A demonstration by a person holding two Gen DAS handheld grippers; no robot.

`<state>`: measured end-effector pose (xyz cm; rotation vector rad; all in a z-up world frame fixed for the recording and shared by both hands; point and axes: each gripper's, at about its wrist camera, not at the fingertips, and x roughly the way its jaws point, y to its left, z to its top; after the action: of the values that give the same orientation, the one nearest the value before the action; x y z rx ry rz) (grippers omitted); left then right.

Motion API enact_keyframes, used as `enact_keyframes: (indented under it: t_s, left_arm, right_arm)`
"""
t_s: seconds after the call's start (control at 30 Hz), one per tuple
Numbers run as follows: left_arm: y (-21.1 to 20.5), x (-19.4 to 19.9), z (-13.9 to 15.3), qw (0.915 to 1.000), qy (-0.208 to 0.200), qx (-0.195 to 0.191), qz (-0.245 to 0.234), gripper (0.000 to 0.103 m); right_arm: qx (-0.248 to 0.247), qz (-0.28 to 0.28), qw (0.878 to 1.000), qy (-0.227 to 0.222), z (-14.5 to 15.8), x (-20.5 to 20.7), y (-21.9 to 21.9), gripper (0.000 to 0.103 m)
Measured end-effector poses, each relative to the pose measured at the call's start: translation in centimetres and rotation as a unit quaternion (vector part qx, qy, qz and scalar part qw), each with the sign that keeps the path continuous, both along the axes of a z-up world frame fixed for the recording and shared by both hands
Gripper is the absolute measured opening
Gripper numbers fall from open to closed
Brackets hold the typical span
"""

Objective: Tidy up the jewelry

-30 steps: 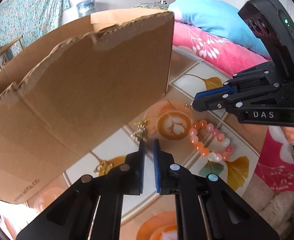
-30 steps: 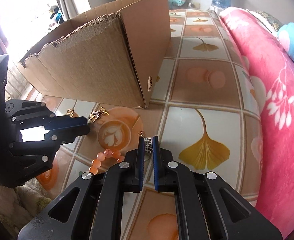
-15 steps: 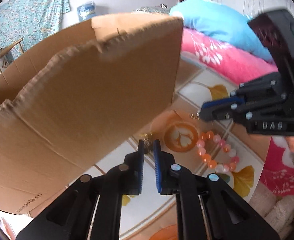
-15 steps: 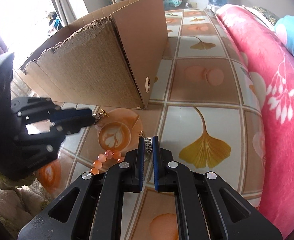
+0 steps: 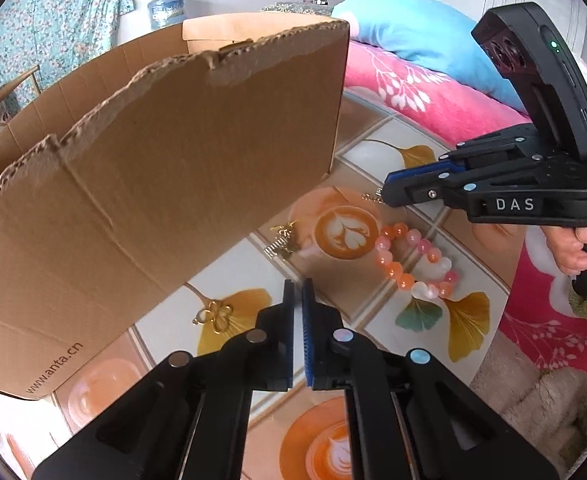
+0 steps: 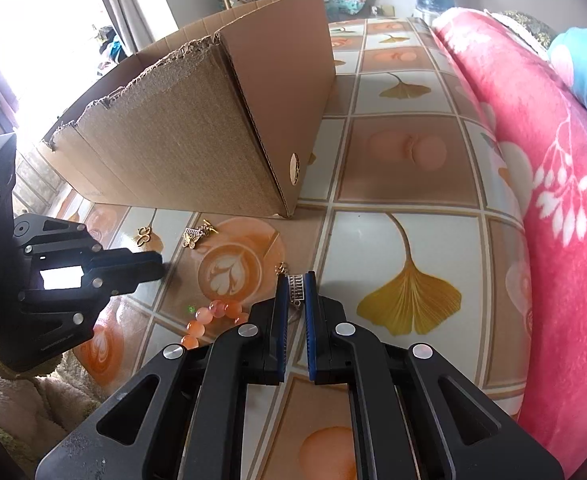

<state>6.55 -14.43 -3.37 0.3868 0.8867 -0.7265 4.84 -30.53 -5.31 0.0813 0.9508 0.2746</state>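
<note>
My right gripper (image 6: pixel 295 280) pinching a small silver ladder-link charm (image 6: pixel 295 291), my left gripper (image 5: pixel 297 286) pressed together empty, pink-and-orange bead bracelet (image 5: pixel 413 262) on patterned tablecloth (image 6: pixel 393 152), brown cardboard box (image 5: pixel 153 168) beside.

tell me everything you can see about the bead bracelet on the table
The bead bracelet is a closed loop of round, glossy beads in orange, pink and milky white, glass or stone by the look. It lies flat on the patterned tablecloth, just beside a printed coffee-cup picture and partly over a ginkgo-leaf print. Nothing grips or touches it; it lies loose in front of the cardboard box. In the right wrist view only a few orange beads show; the gripper hides the rest.
</note>
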Motion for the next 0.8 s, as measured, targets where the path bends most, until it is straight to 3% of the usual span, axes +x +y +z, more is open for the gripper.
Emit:
enact_keyframes:
  t_s: [0.1,0.17,0.33,0.37,0.43,0.53,0.67,0.8]
  left_arm:
    - [-0.2,0.3,0.6,0.9998,-0.017,-0.009,0.004,0.012]
    - [-0.5,0.7,1.0,0.9995,-0.025,-0.020,0.005,0.029]
    - [-1.5,1.3,0.4,0.9995,-0.032,-0.007,-0.004,0.031]
    - [-1.7,1.4,0.1,0.9995,-0.030,-0.001,-0.003,0.030]
    - [-1.6,1.6,-0.1,0.9996,-0.027,-0.003,-0.001,0.014]
    - [-1.6,1.6,-0.3,0.9994,-0.034,0.004,0.000,0.013]
    - [-1.1,1.5,-0.3,0.9994,-0.035,0.005,0.003,0.002]
    - [-0.3,1.0,-0.2,0.9996,-0.028,0.008,0.003,0.001]
  right_arm:
    - [0.000,-0.002,1.000,0.000,0.0,0.0,0.0,0.006]
    - [0.000,-0.005,1.000,0.002,0.1,0.0,0.0,0.006]
    - [0.004,-0.005,1.000,0.002,0.1,0.1,-0.2,0.006]
    - [0.007,-0.005,1.000,0.002,0.0,0.1,-0.2,0.006]
    - [0.010,-0.006,1.000,0.002,0.0,0.1,-0.3,0.006]
    - [0.014,-0.006,1.000,0.002,0.0,0.2,-0.5,0.006]
    - [0.020,-0.006,1.000,0.002,-0.1,0.2,-0.7,0.006]
    - [0.025,-0.005,1.000,0.000,-0.2,0.0,-0.8,0.006]
